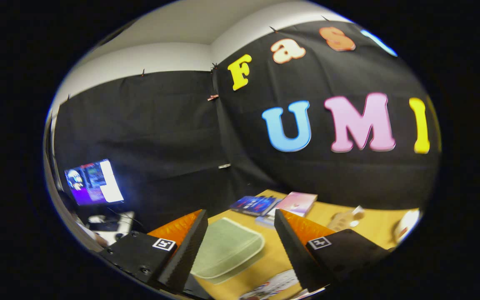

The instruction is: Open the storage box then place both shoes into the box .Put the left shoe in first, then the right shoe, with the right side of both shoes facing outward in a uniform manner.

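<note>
Gripper view: the tongs [238,233] are spread wide with nothing between them, tilted and raised above the bench [373,227]. At about 6 o'clock, seen through the gap between the fingers, lies the storage box [227,250], a pale green, soft-cornered thing with its lid apparently closed and flat on the wood. Beyond the fingers, toward 12 o'clock, are some books [275,204]. At about 2 o'clock from the right finger sits a pale shape that may be a shoe [346,217] (too blurred to be sure), and another light blur [406,225] farther out at 3 o'clock.

My judgement is that opening has not begun. Risks from here: the lid looks smooth and low, so the fingers could slide off its edge or shove the whole box across the bench; and misreading which blurred shoe is the left would spoil the order.
</note>
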Tool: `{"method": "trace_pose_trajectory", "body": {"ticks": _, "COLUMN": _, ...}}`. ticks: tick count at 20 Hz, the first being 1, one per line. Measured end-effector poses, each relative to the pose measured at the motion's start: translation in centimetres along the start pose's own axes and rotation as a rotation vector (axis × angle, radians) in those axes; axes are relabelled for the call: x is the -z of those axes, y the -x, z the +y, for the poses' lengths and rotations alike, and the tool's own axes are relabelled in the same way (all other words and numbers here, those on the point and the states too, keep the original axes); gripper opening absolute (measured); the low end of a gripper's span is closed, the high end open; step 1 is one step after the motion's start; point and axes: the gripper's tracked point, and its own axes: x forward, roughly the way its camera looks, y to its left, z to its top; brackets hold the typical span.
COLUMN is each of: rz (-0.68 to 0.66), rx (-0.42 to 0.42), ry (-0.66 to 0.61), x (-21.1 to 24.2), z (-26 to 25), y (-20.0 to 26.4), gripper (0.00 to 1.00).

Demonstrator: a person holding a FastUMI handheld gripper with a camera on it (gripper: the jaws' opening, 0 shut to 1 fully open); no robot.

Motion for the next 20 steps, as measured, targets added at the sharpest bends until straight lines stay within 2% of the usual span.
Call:
{"method": "trace_pose_trajectory", "body": {"ticks": 3, "rz": 0.142, "rx": -0.141, "ry": -0.339, "x": 5.3, "z": 0.5, "y": -1.2, "gripper": 0.96}}
{"method": "trace_pose_trajectory", "body": {"ticks": 5, "rz": 0.186, "rx": -0.19, "ry": -0.527, "x": 7.2, "z": -0.1, "y": -2.7, "gripper": 0.96}}
{"method": "trace_pose_trajectory", "body": {"ticks": 7, "rz": 0.249, "rx": -0.222, "ry": -0.661, "x": 9.7, "z": -0.4, "y": -3.5, "gripper": 0.96}}
{"method": "trace_pose_trajectory", "body": {"ticks": 10, "rz": 0.337, "rx": -0.265, "ry": -0.8, "x": 13.6, "z": -0.9, "y": -4.6, "gripper": 0.96}}
{"method": "trace_pose_trajectory", "body": {"ticks": 13, "rz": 0.401, "rx": -0.262, "ry": -0.879, "x": 17.2, "z": -1.9, "y": -5.8, "gripper": 0.97}}
{"method": "trace_pose_trajectory", "body": {"ticks": 18, "rz": 0.437, "rx": -0.238, "ry": -0.977, "x": 21.2, "z": -3.4, "y": -7.4, "gripper": 0.96}}
{"method": "trace_pose_trajectory", "body": {"ticks": 20, "rz": 0.437, "rx": -0.276, "ry": -1.036, "x": 21.5, "z": -2.5, "y": -7.8, "gripper": 0.96}}
